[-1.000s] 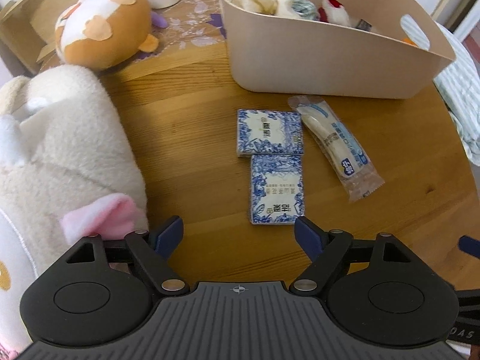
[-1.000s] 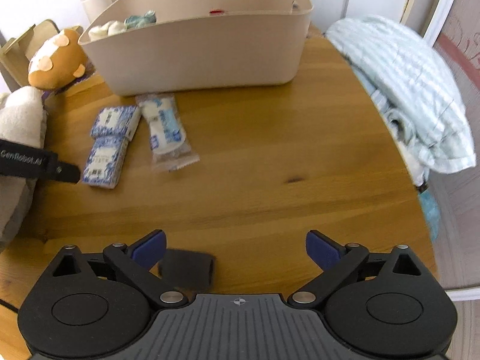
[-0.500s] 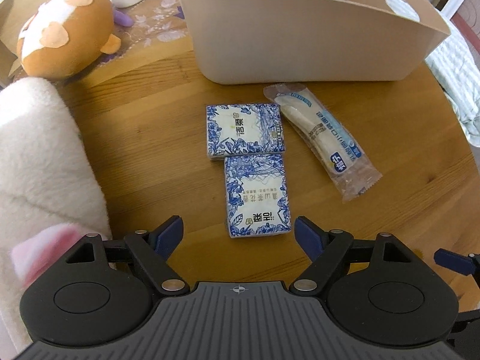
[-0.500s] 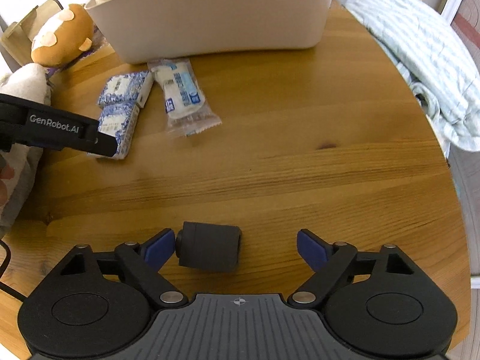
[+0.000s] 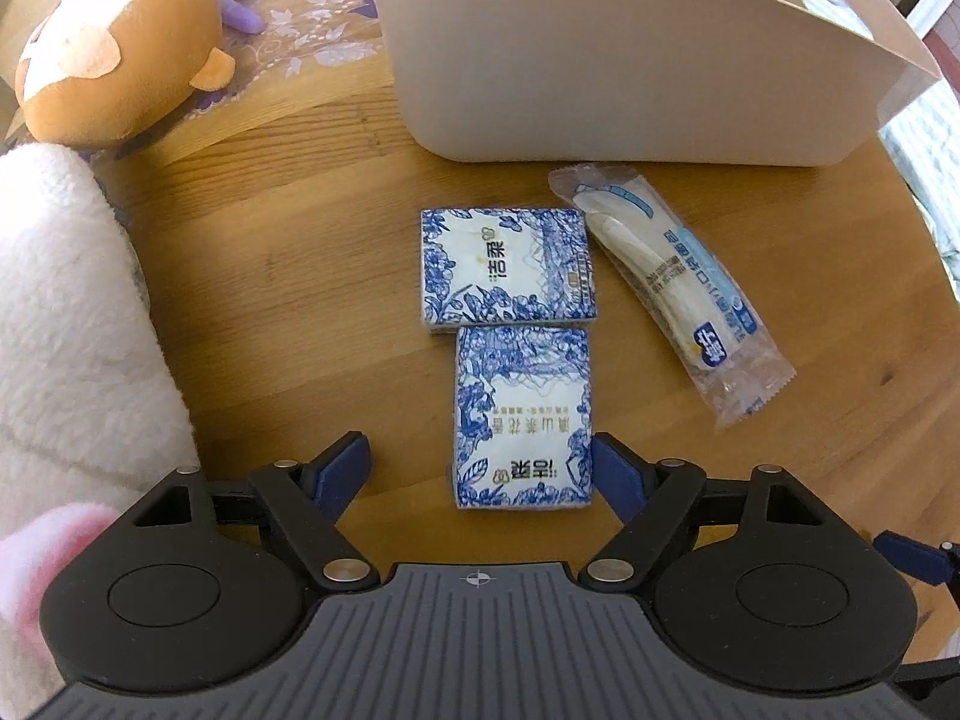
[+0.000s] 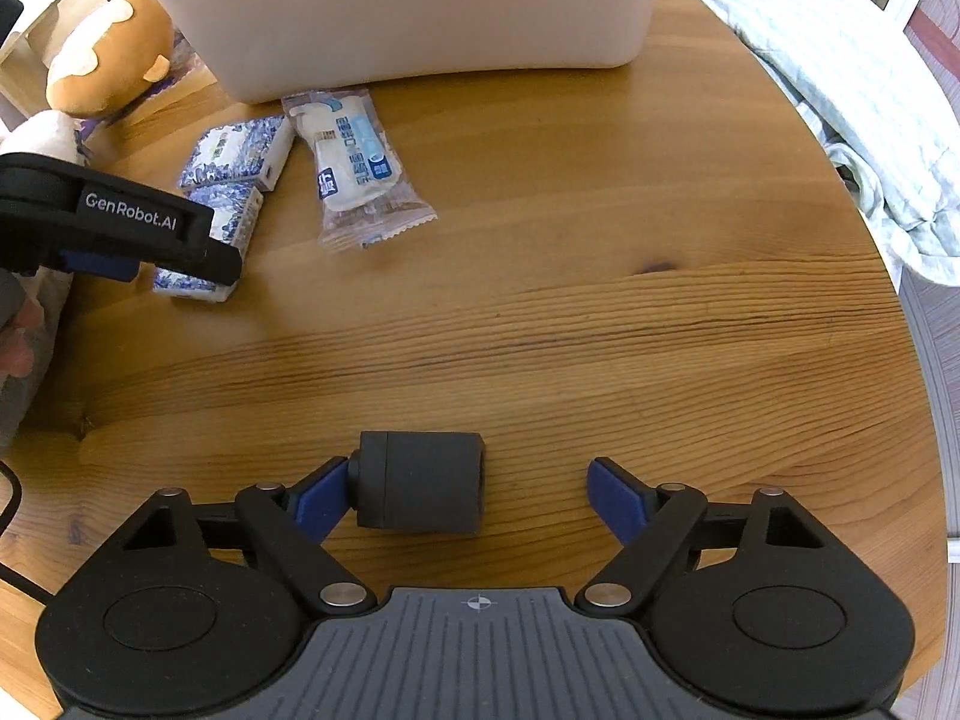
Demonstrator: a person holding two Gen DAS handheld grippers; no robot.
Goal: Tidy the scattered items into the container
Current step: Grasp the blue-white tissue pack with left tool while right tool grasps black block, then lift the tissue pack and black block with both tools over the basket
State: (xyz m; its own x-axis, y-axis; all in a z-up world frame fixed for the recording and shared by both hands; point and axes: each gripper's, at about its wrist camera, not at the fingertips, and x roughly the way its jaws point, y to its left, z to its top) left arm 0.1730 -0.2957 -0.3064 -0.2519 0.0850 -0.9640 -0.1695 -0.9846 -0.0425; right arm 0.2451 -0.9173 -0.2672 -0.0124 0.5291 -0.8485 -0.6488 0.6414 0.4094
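Note:
Two blue-and-white tissue packs lie on the wooden table; the near pack (image 5: pixel 522 420) sits between my open left gripper's (image 5: pixel 480 474) fingertips, the far pack (image 5: pixel 507 264) just beyond it. A clear-wrapped snack (image 5: pixel 666 276) lies to their right. The beige container (image 5: pixel 630 72) stands behind, holding several items. In the right wrist view a black cylindrical object (image 6: pixel 423 489) lies between the fingertips of my open right gripper (image 6: pixel 468 489), against the left finger. The packs (image 6: pixel 234 162), snack (image 6: pixel 354 162) and container (image 6: pixel 420 18) show there too.
A brown plush toy (image 5: pixel 114 48) and a white fluffy plush (image 5: pixel 66 312) lie at the left. A striped light-blue cloth (image 6: pixel 840 78) hangs over the table's right edge. The left gripper's body (image 6: pixel 108 222) shows in the right wrist view.
My left gripper has moved forward and down so the near tissue pack sits between its fingers. My right gripper has advanced onto the black cylinder, which now lies between its fingers.

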